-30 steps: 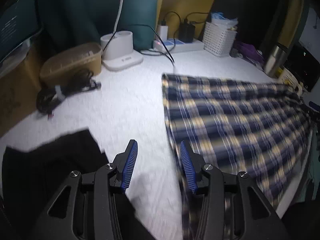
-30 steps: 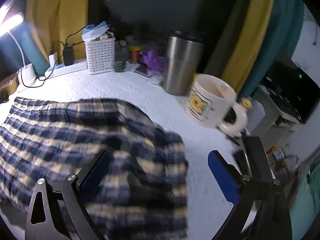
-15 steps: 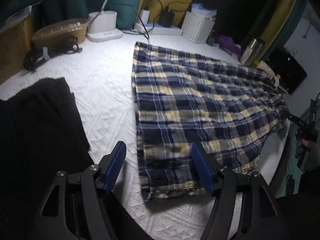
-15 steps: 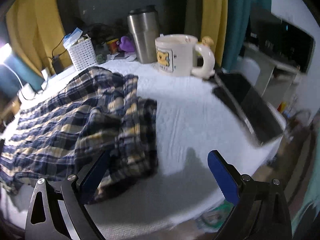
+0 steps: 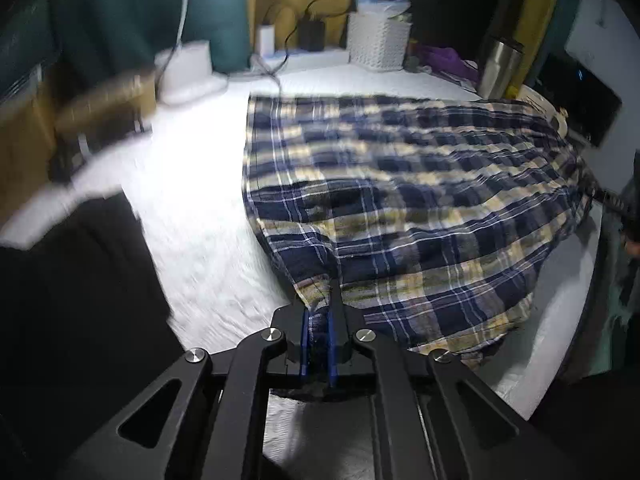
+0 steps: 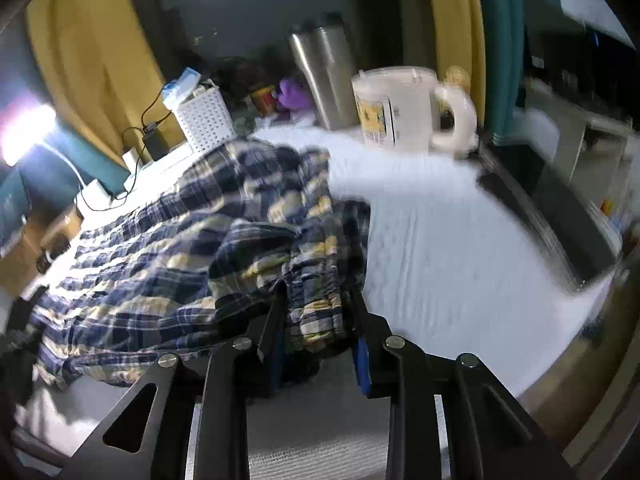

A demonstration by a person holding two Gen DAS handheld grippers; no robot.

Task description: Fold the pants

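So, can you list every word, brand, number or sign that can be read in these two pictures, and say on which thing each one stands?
No text can be read in either view.
Mug: a yellow and white printed label with dark marks, too blurred to read.
White lamp base: no legible marking, blurred.
Steel tumbler: no visible text.
Dark screen: only a small blue light, no characters.

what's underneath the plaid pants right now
The plaid pants lie on the white table cover, which shows around them. Whatever lies beneath the bunched cloth is hidden. Both near corners are pinched: left gripper, right gripper.
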